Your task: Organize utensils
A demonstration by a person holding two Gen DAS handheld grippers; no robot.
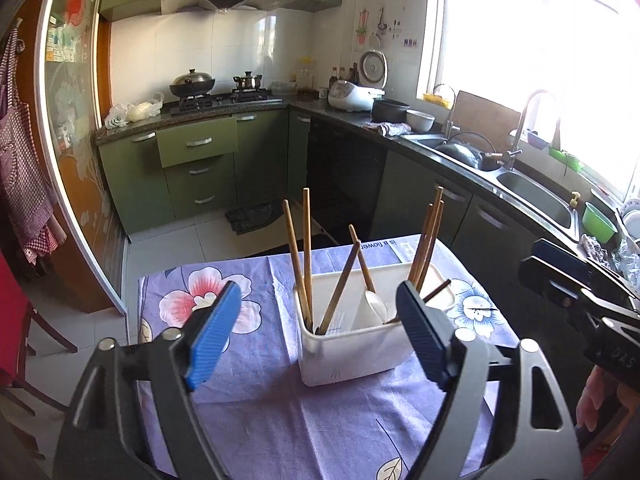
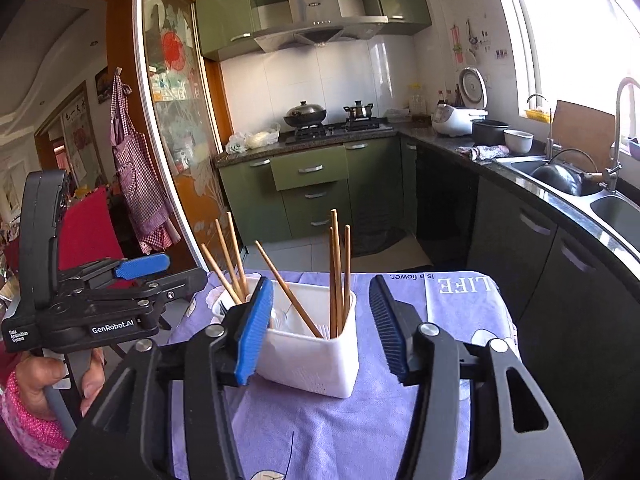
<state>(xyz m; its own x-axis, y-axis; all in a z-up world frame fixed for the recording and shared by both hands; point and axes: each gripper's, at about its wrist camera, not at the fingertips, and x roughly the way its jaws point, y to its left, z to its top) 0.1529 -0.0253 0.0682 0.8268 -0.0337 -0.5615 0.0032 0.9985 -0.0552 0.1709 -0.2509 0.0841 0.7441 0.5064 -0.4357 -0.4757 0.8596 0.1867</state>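
A white plastic bin (image 1: 352,344) stands on the counter (image 1: 260,420), which is draped in a purple flowered cloth. Wooden chopsticks (image 1: 306,256) lean upright in its compartments, scattered in loose groups, and a white spoon (image 1: 374,306) rests among them.

The chopsticks look light, stiff and thin, probably a bit slick, so they could roll or pivot if pinched near a tip. Taking one around mid-shaft, above the bin's rim, seems the safest hold. The bin itself looks light and could tip or slide if a stick is dragged sideways.

The left gripper (image 1: 316,320) has its jaws wide apart with nothing between the pads; the bin sits just beyond them, centred in the gap. The right gripper (image 2: 320,328) has its jaws apart too, empty, with the bin just ahead between them and its left pad near the bin's left wall. Neither touches a chopstick.
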